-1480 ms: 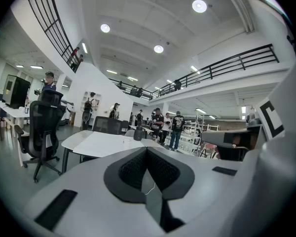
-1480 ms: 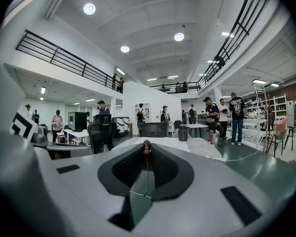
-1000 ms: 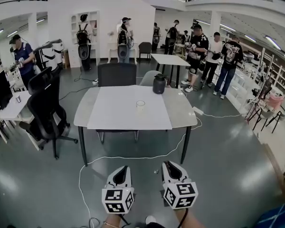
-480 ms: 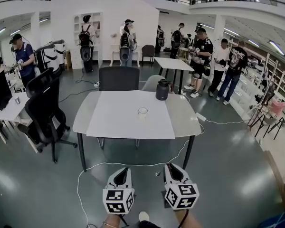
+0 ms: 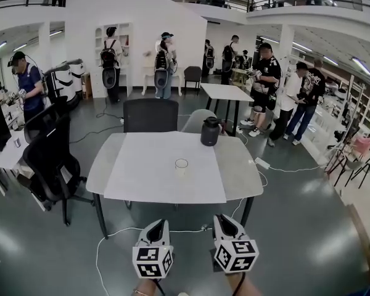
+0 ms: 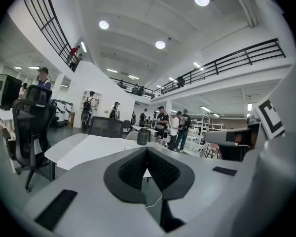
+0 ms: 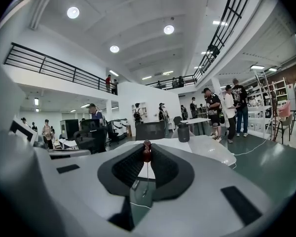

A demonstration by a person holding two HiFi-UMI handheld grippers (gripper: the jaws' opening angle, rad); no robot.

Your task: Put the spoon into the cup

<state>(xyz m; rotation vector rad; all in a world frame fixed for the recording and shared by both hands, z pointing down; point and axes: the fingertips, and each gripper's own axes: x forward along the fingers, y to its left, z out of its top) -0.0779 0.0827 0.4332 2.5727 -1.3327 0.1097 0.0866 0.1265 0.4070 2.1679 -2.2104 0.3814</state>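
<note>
A clear cup stands upright on the white mat in the middle of the grey table, well ahead of both grippers. My right gripper is shut on the spoon. Only the spoon's small dark red end shows, sticking up between the fingertips in the right gripper view. My left gripper is beside it, and in the left gripper view its jaws meet with nothing between them. Both grippers hang over the floor, short of the table's near edge.
A black jug stands at the table's far right. A dark chair is behind the table and a black office chair to its left. A white cable runs across the floor under the table. Several people stand further back.
The table and cup have come nearer and lower in the head view as both grippers advance together toward them. The jaws have not changed.
</note>
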